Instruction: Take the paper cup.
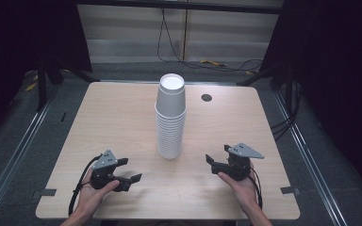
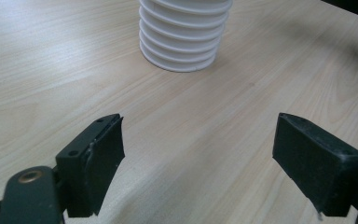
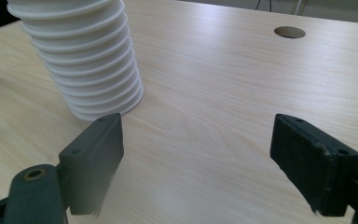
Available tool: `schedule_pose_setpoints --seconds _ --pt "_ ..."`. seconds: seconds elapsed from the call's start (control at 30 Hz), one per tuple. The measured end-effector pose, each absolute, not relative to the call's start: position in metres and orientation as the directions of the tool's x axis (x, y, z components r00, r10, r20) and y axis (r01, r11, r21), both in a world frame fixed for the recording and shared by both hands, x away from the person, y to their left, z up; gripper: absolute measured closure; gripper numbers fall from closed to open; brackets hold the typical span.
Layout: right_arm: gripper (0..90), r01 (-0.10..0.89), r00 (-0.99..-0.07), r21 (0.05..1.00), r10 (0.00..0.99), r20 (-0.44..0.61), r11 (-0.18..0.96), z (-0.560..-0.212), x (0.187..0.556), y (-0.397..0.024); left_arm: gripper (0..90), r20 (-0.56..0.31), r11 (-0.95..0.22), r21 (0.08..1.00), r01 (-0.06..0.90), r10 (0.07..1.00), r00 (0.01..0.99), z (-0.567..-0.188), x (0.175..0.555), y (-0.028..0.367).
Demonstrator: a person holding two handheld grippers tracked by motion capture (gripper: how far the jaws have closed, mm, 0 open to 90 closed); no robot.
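Observation:
A tall stack of upside-down white paper cups (image 1: 171, 117) stands in the middle of the wooden table (image 1: 118, 108). My left gripper (image 1: 129, 170) rests in a hand near the front left, open, with nothing between its jaws. Its own view has the ribbed base of the stack (image 2: 184, 39) ahead of the open left gripper (image 2: 198, 140). My right gripper (image 1: 217, 153) is held near the front right, also open and empty. In the right gripper view the stack (image 3: 81, 60) stands to the upper left of the open right gripper (image 3: 196, 140).
A round cable hole (image 1: 206, 97) lies in the tabletop right of the stack, also seen as a hole (image 3: 289, 32) in the right gripper view. Black curtains flank the table, and cables run on the floor behind it.

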State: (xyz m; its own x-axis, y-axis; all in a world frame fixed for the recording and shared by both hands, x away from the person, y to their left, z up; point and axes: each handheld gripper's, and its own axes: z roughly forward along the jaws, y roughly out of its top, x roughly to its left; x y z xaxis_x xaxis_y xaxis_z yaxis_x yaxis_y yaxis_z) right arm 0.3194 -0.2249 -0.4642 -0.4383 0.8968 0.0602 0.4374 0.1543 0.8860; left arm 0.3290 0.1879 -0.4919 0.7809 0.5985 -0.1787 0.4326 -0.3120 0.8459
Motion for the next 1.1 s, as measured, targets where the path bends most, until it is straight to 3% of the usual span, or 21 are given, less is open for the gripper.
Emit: schedule_pose_setpoints --seconds 0.43,0.57,0.77,0.87,1.1 --pt "26.9 0.445 -0.521 0.884 0.844 0.126 0.143 -0.468 0.325 -0.219 16.6 -0.181 -0.317 0.841 0.439 0.601 0.779 -0.492 0.332 0.187" --pt "26.3 0.408 -0.521 0.894 0.852 0.062 0.185 -0.462 0.325 -0.217 16.7 -0.186 -0.317 0.837 0.447 0.604 0.775 -0.493 0.333 0.187" --pt "20.2 0.409 -0.539 0.900 0.836 0.106 0.150 -0.449 0.325 -0.217 16.8 -0.184 -0.324 0.834 0.446 0.599 0.779 -0.494 0.332 0.186" --pt "19.8 0.394 -0.532 0.899 0.845 0.056 0.189 -0.442 0.325 -0.213 16.8 -0.179 -0.329 0.833 0.445 0.601 0.779 -0.494 0.331 0.186" --pt "23.2 0.409 -0.538 0.901 0.835 0.111 0.144 -0.422 0.335 -0.205 16.8 -0.170 -0.330 0.839 0.432 0.596 0.785 -0.493 0.329 0.185"
